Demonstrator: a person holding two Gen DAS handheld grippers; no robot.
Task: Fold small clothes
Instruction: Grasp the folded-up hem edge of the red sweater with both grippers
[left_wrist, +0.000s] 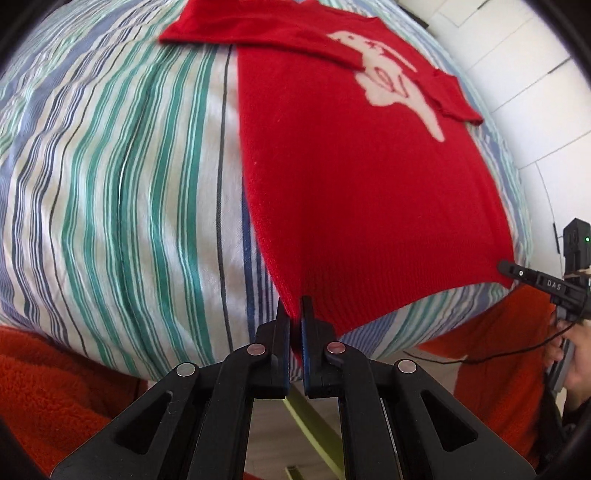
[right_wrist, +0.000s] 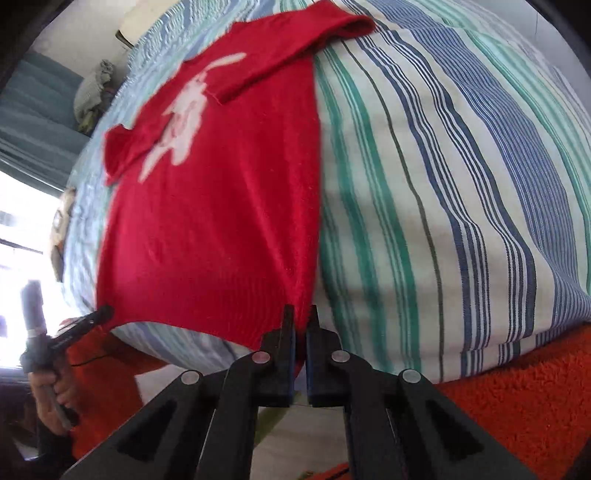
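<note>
Two corners of the red sweater (left_wrist: 362, 192) are pinched: my left gripper (left_wrist: 295, 317) is clamped on the near left hem corner, my right gripper (right_wrist: 302, 325) on the near right one. I see the sweater lying flat on the striped bedcover (left_wrist: 122, 192), sleeves folded across its white figure (left_wrist: 391, 77).

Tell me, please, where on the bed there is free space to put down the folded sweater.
The striped bedsheet is bare along the red sweater's side by the left tongs, and again on the side by the right tongs, toward the orange blanket. The middle is crowded: the sweater covers it, both sleeves folded in. The far strip looks narrow.
</note>
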